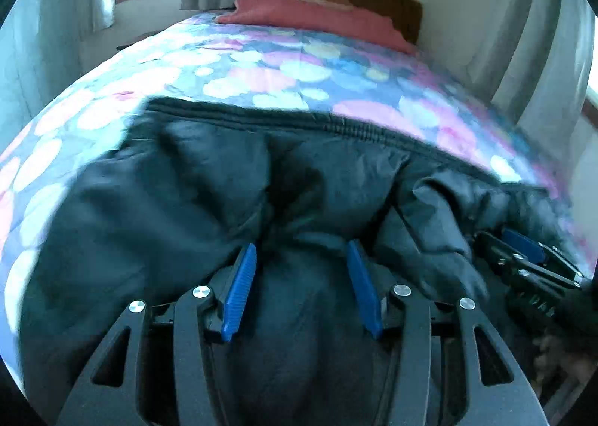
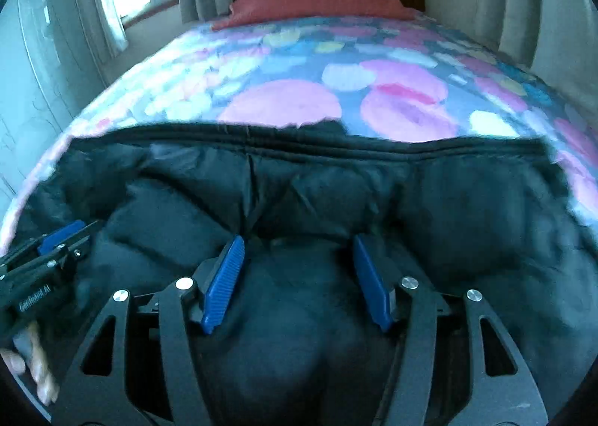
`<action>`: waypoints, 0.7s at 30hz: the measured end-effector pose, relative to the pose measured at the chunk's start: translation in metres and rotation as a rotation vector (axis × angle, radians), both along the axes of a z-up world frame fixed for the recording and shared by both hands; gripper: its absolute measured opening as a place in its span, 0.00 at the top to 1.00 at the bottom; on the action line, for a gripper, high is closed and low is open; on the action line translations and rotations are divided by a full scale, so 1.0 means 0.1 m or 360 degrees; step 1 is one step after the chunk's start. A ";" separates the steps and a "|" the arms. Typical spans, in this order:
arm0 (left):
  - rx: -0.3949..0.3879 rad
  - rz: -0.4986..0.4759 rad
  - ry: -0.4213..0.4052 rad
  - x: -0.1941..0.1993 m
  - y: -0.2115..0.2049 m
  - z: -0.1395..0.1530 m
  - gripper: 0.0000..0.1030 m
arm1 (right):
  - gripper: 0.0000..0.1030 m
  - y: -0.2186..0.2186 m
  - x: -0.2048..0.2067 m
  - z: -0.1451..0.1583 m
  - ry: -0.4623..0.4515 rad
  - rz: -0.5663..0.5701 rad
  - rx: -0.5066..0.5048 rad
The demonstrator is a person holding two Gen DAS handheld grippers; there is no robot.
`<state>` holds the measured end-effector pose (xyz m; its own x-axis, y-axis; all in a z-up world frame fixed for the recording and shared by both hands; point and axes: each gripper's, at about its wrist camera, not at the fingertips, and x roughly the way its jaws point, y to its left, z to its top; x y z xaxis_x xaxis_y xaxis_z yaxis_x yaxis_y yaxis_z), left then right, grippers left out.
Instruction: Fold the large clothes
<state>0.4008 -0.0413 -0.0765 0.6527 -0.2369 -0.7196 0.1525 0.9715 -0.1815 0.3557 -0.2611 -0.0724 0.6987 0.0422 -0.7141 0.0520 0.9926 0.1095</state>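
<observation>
Black jacket (image 1: 209, 183) on floral bedspread (image 1: 261, 67)

The left gripper (image 1: 302, 250) sits low over the black jacket (image 1: 187, 183), its blue pads (image 1: 241, 287) spread wide apart with padded cloth bulging between them. The right gripper (image 2: 299, 242) rests just beside it on the same jacket, pads equally parted, nothing pinched between them.
</observation>
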 end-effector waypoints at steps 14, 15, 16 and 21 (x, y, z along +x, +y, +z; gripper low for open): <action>-0.0172 0.0199 0.0089 -0.11 0.66 -0.13 0.63 | 0.44 -0.54 -0.44 -0.13 0.0032 -0.0223 -0.0093; -0.0202 0.0237 0.0069 -0.17 0.74 -0.08 0.63 | 0.44 -0.59 -0.56 -0.07 -0.0015 -0.0251 -0.0089; -0.0204 0.0282 0.0039 -0.23 0.83 -0.04 0.63 | 0.44 -0.64 -0.64 -0.04 -0.0037 -0.0285 -0.0106; -0.0105 0.0245 0.0083 -0.17 0.90 -0.33 0.85 | 0.42 -0.85 -0.67 -0.41 0.0014 -0.0313 -0.0080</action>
<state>0.3840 0.0485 -0.1100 0.6469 -0.1849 -0.7398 -0.0085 0.9684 -0.2494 0.2891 -0.3465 -0.1132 0.6838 -0.1304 -0.7180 0.2462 0.9674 0.0589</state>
